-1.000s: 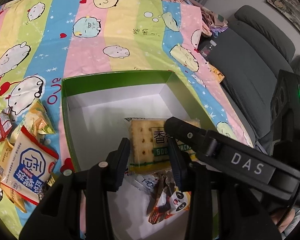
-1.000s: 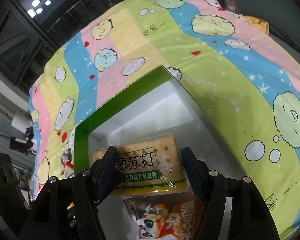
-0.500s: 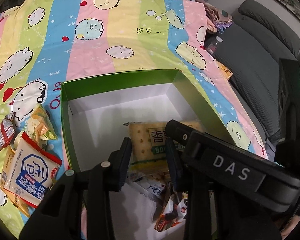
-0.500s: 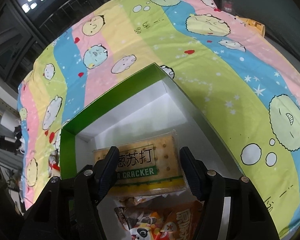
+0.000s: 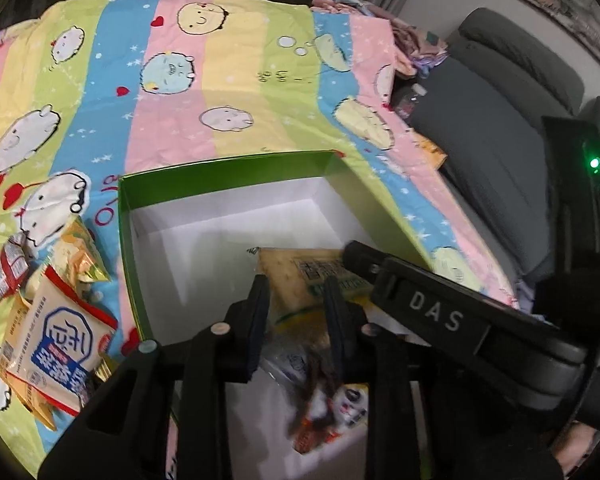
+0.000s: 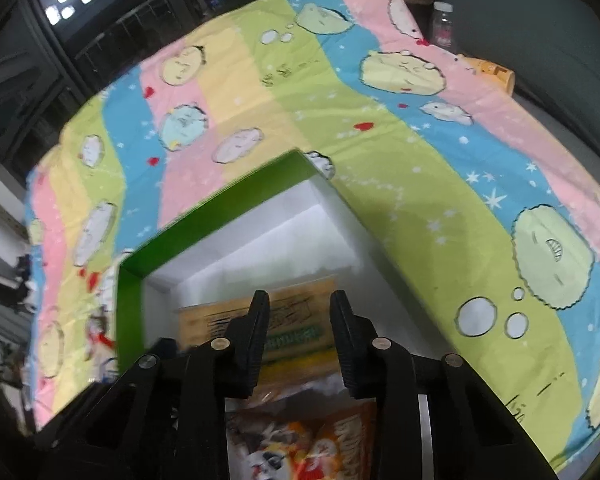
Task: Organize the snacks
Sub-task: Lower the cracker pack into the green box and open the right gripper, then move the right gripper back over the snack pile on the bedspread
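A green box with a white inside (image 5: 220,176) (image 6: 220,204) sits on a striped cartoon bedsheet. A cracker pack (image 5: 300,272) (image 6: 292,320) lies inside it, with an orange panda snack bag (image 5: 340,408) (image 6: 308,440) nearer me. My left gripper (image 5: 294,304) hovers over the cracker pack, fingers narrowly apart and empty. My right gripper (image 6: 300,316) is above the same pack, fingers part-closed with a gap, holding nothing. The right gripper's body crosses the left wrist view (image 5: 440,312).
Several loose snack packs lie left of the box, among them a blue and white pack (image 5: 56,348) and a yellow bag (image 5: 80,256). A grey sofa (image 5: 500,120) stands to the right, with a small bottle (image 6: 442,24) by it.
My right gripper's fingers have narrowed from wide around the cracker pack and pulled back above it. The pack stays in the box. Both views have drawn back slightly.
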`<action>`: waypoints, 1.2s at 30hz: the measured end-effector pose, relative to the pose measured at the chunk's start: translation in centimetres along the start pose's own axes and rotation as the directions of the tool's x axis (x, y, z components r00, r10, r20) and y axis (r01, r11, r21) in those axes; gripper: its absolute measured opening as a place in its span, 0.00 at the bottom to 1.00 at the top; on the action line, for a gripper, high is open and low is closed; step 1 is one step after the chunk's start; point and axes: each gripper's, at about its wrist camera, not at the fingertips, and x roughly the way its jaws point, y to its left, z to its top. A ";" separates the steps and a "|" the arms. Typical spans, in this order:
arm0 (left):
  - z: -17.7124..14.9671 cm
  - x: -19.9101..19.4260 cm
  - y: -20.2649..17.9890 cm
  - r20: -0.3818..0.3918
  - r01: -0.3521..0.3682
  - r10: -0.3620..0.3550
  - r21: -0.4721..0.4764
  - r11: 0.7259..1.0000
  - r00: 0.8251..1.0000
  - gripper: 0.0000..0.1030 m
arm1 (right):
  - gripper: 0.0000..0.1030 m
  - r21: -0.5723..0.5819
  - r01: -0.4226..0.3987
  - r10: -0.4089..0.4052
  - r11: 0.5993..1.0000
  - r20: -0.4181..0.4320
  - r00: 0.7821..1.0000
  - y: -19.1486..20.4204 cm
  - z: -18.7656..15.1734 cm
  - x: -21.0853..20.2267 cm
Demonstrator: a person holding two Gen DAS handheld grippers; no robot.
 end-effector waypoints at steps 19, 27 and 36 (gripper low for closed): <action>-3.2 -17.0 11.8 0.215 -0.117 0.165 -0.221 0.968 0.963 0.38 | 0.58 -0.322 -0.201 0.233 0.925 0.063 0.970 12.0 -3.7 -6.8; -7.6 -18.4 19.1 0.155 -0.186 0.250 -0.339 0.922 0.956 0.70 | 0.74 -0.416 -0.326 0.296 0.849 -0.136 0.945 18.2 -7.4 -3.2; -10.3 -16.1 24.2 0.068 -0.223 0.282 -0.452 0.864 0.957 0.70 | 0.74 -0.311 -0.218 0.147 0.925 -0.236 0.961 20.6 -9.1 4.6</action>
